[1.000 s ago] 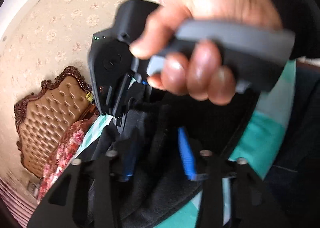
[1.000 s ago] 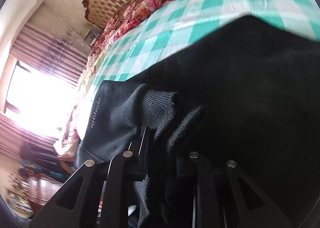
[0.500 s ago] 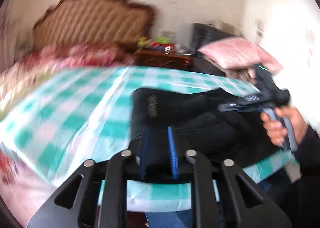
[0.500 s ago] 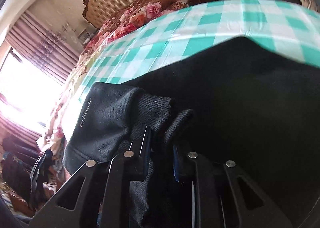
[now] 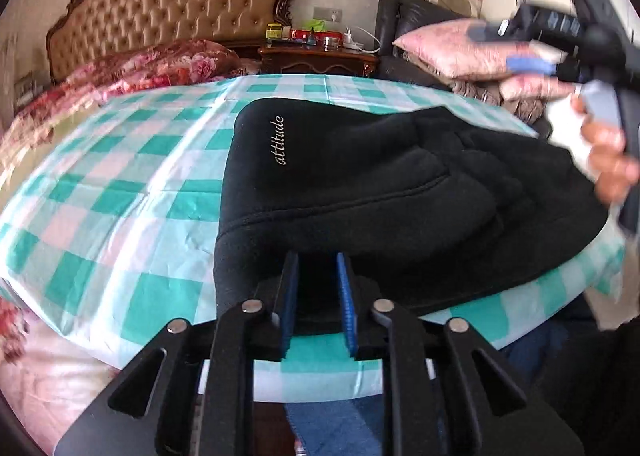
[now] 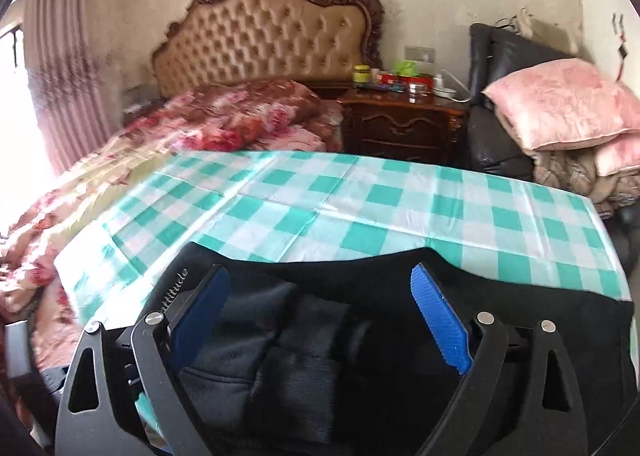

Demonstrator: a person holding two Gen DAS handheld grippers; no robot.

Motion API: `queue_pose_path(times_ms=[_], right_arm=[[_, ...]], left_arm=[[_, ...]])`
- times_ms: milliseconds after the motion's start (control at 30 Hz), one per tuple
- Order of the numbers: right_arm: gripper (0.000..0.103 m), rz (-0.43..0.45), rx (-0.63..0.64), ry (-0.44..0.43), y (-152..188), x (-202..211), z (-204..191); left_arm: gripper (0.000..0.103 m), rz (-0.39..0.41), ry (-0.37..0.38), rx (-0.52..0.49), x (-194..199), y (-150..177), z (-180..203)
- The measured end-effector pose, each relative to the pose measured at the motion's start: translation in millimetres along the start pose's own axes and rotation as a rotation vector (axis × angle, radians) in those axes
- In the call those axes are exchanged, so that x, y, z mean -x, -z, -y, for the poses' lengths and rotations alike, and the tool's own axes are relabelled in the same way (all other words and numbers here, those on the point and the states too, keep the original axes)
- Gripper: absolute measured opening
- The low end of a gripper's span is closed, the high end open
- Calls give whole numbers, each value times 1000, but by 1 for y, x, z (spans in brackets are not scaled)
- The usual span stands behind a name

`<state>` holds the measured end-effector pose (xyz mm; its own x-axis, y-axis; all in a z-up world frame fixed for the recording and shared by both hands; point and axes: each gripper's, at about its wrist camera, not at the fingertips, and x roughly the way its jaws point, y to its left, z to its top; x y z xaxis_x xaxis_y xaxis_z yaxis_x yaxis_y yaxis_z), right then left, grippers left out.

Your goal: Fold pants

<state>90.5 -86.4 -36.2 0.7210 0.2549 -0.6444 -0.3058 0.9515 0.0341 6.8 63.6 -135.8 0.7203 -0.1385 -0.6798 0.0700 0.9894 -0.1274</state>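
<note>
The black pants (image 5: 360, 184) lie folded in a thick bundle on the green-and-white checked cloth (image 5: 120, 184), with white "attitude" lettering on top. My left gripper (image 5: 316, 268) has its blue pads a narrow gap apart at the bundle's near edge, with black cloth between them. My right gripper (image 6: 320, 284) is wide open just above the pants (image 6: 320, 336), holding nothing. In the left wrist view the right gripper (image 5: 532, 64) is raised at the upper right in a hand.
A tufted headboard (image 6: 264, 32) and floral bedding (image 6: 200, 128) lie behind the table. A dark nightstand (image 6: 404, 120) with small items and pink pillows (image 6: 560, 104) on a black chair stand at the back right.
My right gripper has opened, let go of the pants and lifted up. My left gripper has swung round to face the bundle's near edge and stayed narrow on the cloth.
</note>
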Motion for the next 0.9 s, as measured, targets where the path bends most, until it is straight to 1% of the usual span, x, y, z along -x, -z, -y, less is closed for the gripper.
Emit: queue_pose_path(times_ms=[33, 67, 100, 167, 200, 233, 267, 300, 333, 367, 400, 433, 467, 500, 533, 567, 600, 633, 667, 700, 733, 767, 800, 833, 900], right_arm=[[92, -1, 9, -13, 5, -5, -9], [92, 6, 15, -22, 9, -7, -14], [92, 14, 36, -23, 14, -14, -22], [92, -23, 69, -22, 25, -30, -31], [92, -46, 65, -29, 28, -32, -33], [92, -78, 50, -39, 33, -41, -33], [92, -101, 42, -45, 38, -50, -32], [92, -112, 49, -40, 42, -54, -32], [92, -132, 63, -24, 47, -59, -33], [92, -154, 68, -6, 51, -65, -32], [92, -182, 56, -10, 56, -70, -29], [92, -207, 39, -20, 61, -73, -27], [92, -248, 19, -23, 66, -79, -23], [93, -265, 12, -27, 69, -81, -22], [92, -258, 32, -21, 71, -81, -23], [92, -260, 67, -5, 72, -81, -28], [93, -262, 73, -1, 73, -82, -29], [93, -264, 69, -1, 73, -83, -29], [93, -268, 66, -3, 73, -83, -28], [93, -269, 68, -4, 74, -83, -28], [93, -270, 69, -6, 74, -82, -29], [93, -271, 69, -7, 74, -82, -29], [93, -270, 70, -8, 74, -82, -28], [93, -270, 71, -9, 74, -82, -28], [93, -271, 73, -12, 74, -81, -28]], left_arm=[[26, 9, 7, 9, 3, -1, -2], [30, 26, 1, 13, 8, -3, -3], [39, 42, -6, 16, 11, -5, -4], [51, 79, -48, 41, 20, -12, -6], [54, 91, -66, 64, 23, -16, -9], [57, 97, -79, 80, 27, -19, -10], [68, 92, -114, 111, 27, -25, -14], [72, 85, -143, 131, 27, -31, -16], [75, 93, -155, 143, 27, -37, -18], [86, 130, -154, 140, 30, -45, -18], [98, 171, -141, 124, 33, -51, -16], [102, 212, -113, 100, 35, -57, -15], [101, 234, -73, 67, 35, -65, -13], [101, 223, -58, 44, 31, -74, -11], [101, 211, -64, 23, 24, -86, -10], [101, 206, -83, 15, 20, -94, -10], [101, 190, -108, 5, 14, -103, -9], [101, 153, -142, 1, 2, -116, -10], [99, 119, -165, 16, -8, -124, -12], [79, 81, -171, 37, -19, -131, -15], [65, 47, -152, 53, -31, -137, -18], [41, 2, -126, 68, -47, -144, -22], [25, -35, -95, 83, -63, -150, -25], [21, -57, -76, 94, -75, -153, -29], [20, -156, -84, 104, -112, -154, -36]])
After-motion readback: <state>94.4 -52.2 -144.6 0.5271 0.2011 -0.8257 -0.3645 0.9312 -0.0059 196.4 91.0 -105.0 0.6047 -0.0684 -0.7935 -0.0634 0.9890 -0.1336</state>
